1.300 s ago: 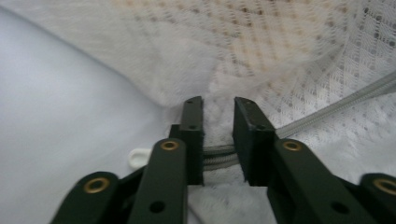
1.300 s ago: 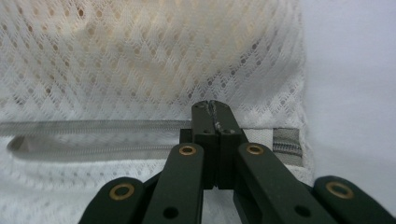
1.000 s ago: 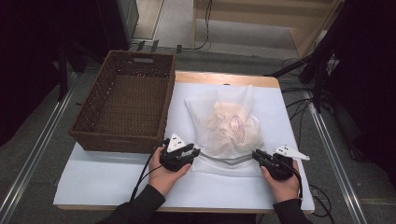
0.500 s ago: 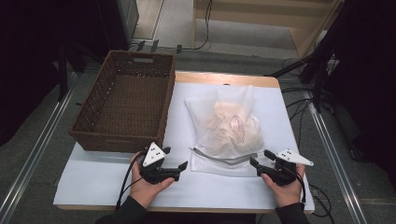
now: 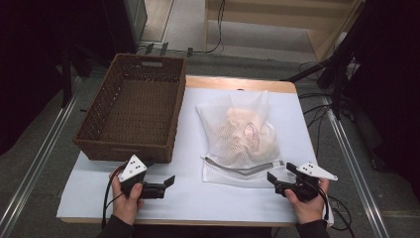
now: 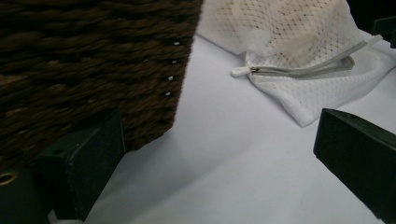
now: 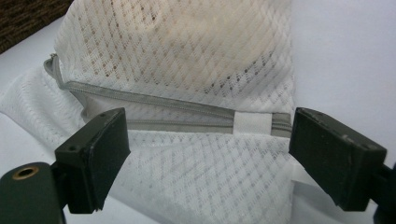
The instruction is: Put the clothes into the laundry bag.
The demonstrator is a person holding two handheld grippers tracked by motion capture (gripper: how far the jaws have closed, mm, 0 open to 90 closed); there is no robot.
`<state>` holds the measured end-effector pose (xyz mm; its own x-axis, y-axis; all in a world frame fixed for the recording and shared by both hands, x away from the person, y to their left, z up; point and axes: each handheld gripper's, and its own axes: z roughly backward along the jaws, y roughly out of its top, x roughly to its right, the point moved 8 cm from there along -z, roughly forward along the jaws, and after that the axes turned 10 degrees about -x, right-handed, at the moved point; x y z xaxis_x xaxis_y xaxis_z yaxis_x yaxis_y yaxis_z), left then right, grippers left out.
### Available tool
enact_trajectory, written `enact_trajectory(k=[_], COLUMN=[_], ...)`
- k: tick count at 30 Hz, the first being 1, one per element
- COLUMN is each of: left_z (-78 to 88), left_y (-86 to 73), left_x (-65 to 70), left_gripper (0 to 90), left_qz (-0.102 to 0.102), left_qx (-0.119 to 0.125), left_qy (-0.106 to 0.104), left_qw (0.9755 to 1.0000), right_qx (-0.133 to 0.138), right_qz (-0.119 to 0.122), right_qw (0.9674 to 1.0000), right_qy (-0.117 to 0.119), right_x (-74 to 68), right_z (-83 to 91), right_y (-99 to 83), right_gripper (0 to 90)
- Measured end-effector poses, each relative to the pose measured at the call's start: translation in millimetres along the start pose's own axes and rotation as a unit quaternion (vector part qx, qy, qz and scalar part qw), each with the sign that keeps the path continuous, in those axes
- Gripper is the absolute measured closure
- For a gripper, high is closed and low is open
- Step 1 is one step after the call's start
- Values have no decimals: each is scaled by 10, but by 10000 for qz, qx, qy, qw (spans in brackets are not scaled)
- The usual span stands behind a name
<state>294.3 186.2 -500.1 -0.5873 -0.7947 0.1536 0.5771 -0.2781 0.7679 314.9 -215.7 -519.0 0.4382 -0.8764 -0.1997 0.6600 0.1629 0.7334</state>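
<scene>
Now, left gripper point(image 5: 171, 181): jaws just opened, empty, drawn off bag point(image 5: 240, 134).
Right gripper point(image 5: 270, 178): opened wide, bag freed.
Meaning: zip point(image 7: 154, 107) work looks done.

**Colours on the desk**

White diamond-mesh laundry bag point(image 5: 242, 139) with grey zipper point(image 7: 177, 109), pale peach contents inside. At nine o'clock from it, dark brown woven basket point(image 5: 136, 106). White desk point(image 5: 193, 193) with a tan wooden edge. Black grippers carry grey plates.

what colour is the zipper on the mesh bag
Grey, on the zipper of the white mesh bag; clearest in the right gripper view.
</scene>
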Motion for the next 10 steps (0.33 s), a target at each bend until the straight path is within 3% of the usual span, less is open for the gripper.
enact_trajectory(k=[3, 4, 10], left_z=[70, 103, 223], left_y=[-40, -54, -53], left_x=[-102, -156, -333], left_gripper=[22, 22, 22], left_qz=[-187, -159, 150], left_qx=[-73, -77, 103], left_qy=[288, 376, 392], left_qw=[9994, 9991, 9991], right_qx=[29, 55, 39], right_qz=[-68, -105, -99], right_qw=[10000, 9999, 9999], right_qy=[-8, -19, -83], right_x=[37, 45, 50], right_z=[24, 26, 15], right_y=[-2, 2, 2], right_gripper=[115, 115, 114])
